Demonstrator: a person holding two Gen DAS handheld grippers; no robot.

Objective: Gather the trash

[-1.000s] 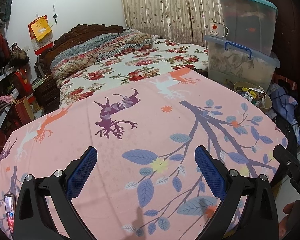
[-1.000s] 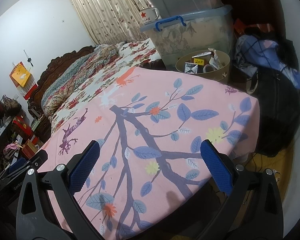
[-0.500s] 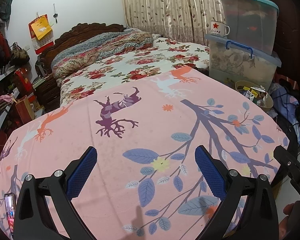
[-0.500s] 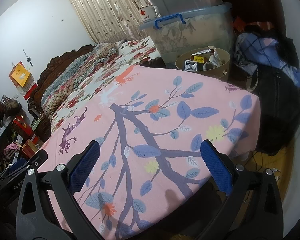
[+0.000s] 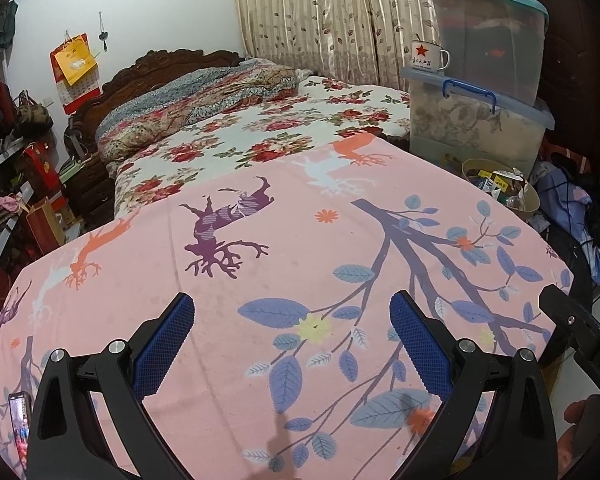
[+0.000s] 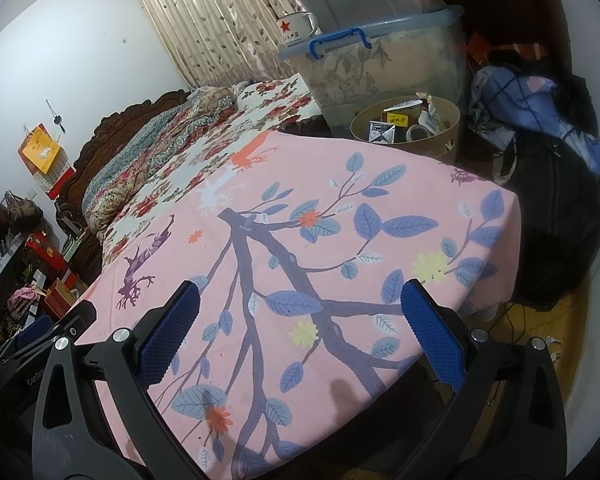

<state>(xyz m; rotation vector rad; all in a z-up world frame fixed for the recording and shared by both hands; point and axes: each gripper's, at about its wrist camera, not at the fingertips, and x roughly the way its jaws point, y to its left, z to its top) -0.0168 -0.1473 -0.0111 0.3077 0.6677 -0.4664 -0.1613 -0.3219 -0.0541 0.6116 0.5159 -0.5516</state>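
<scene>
Left wrist view shows our left claw [image 5: 292, 344] spread wide with nothing between its blue pads [image 5: 164, 344], hanging over the pink cloth [image 5: 300, 240] that covers the surface. Against the frames from a second ago, little differs: the view has crept a touch forward and up, so the stacked storage boxes [image 5: 480, 120] and the bin [image 5: 500, 190] sit slightly lower and nearer the right edge, and the claw's gap is the same as before. A phone [image 5: 18, 428] lies at the cloth's near left corner.

Right wrist view shows our right claw [image 6: 300, 336] equally wide and empty above the leaf-printed part of the pink cloth [image 6: 340, 240]. Compared with a second ago the camera has tipped a little toward the bin [image 6: 408, 136], which now rides slightly higher in the frame; the spread of the pads [image 6: 168, 336] is unchanged. Part of the left claw's body [image 6: 40, 336] shows at the left edge.

The trash [image 6: 404, 126] is a jumble of small cartons, crumpled wrappers and a roll of tape, all lying inside the round tan bin. That bin stands on the floor just beyond the far right edge of the surface, beside the lower storage box [image 6: 380, 60], on whose lid a white mug with a red star [image 6: 296, 28] stands. We see no loose scraps on the cloth itself. Dark bags and blue clothing [image 6: 540, 120] are heaped to the bin's right.
</scene>
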